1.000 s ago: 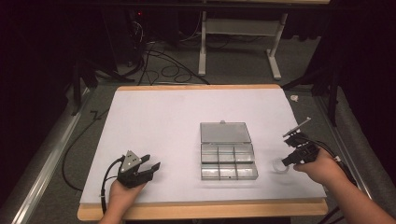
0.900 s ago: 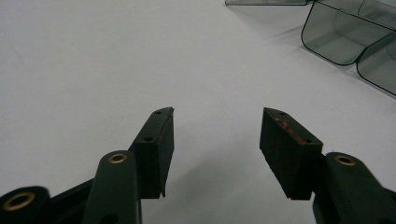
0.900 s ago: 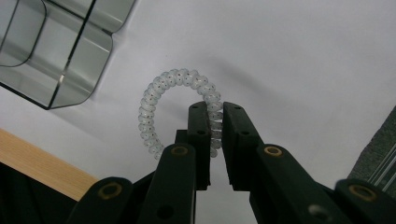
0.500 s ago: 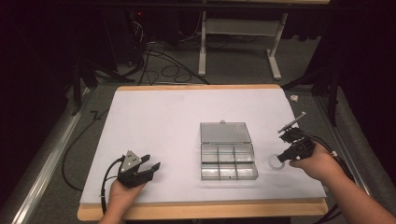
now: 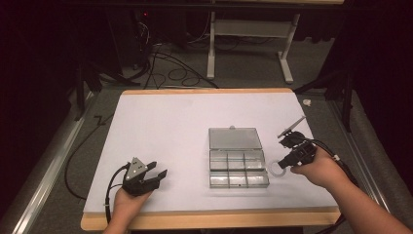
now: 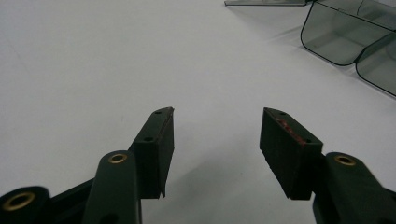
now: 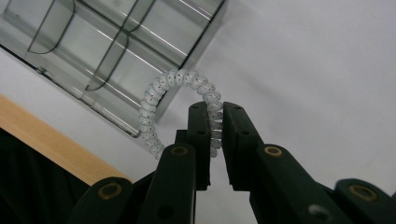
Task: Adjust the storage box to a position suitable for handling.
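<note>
Item: coiled hair tie point(image 7: 173, 100), white, pinched in my right gripper point(image 7: 215, 122); jaws nearly closed on one side of the loop, the rest hanging free. Held just right of the compartment box point(image 5: 238, 168), lid open, near its front row. My left gripper point(image 5: 155, 175): half open, empty, well apart.

There are no words, numbers, labels or signs to read anywhere here. The clear box point(image 5: 237, 158) has no writing on it, and the white table top point(image 5: 170, 131) is plain.
</note>
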Demonstrator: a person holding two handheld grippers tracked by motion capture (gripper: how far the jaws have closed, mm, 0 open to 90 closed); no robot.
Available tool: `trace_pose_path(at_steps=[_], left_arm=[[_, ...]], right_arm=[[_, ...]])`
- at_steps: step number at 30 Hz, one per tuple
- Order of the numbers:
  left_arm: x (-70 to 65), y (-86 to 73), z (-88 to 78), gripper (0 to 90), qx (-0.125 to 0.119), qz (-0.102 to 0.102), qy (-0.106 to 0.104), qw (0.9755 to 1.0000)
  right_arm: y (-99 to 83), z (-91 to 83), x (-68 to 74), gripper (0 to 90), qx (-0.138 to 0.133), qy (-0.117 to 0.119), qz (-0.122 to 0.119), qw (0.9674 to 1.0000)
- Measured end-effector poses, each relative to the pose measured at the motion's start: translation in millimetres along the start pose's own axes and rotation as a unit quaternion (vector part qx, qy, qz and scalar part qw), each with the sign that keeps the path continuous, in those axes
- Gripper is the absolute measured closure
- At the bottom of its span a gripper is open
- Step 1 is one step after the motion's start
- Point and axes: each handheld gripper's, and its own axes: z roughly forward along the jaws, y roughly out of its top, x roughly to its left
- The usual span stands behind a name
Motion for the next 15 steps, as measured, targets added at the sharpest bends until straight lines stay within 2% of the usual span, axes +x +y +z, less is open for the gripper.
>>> trace_pose_path(at_steps=[9,11,13,15], left_arm=[[0.3,0.2,-0.1,45.5,0.001,0.000,-0.001,1.0000],[0.3,0.2,0.0,45.5,0.002,0.000,0.000,1.0000],[0.2,0.1,0.1,45.5,0.002,-0.001,-0.001,1.0000],[0.2,0.1,0.0,45.5,0.002,0.000,-0.001,1.0000]], right_arm=[[12.2,1.5,15.6,83.6,0.007,0.009,-0.019,0.9998],[14.4,2.8,18.2,83.6,0.006,0.011,-0.030,0.9995],[16.5,3.7,22.6,83.6,0.010,0.013,-0.026,0.9995],[19.3,5.5,25.0,83.6,0.010,0.015,-0.036,0.9992]])
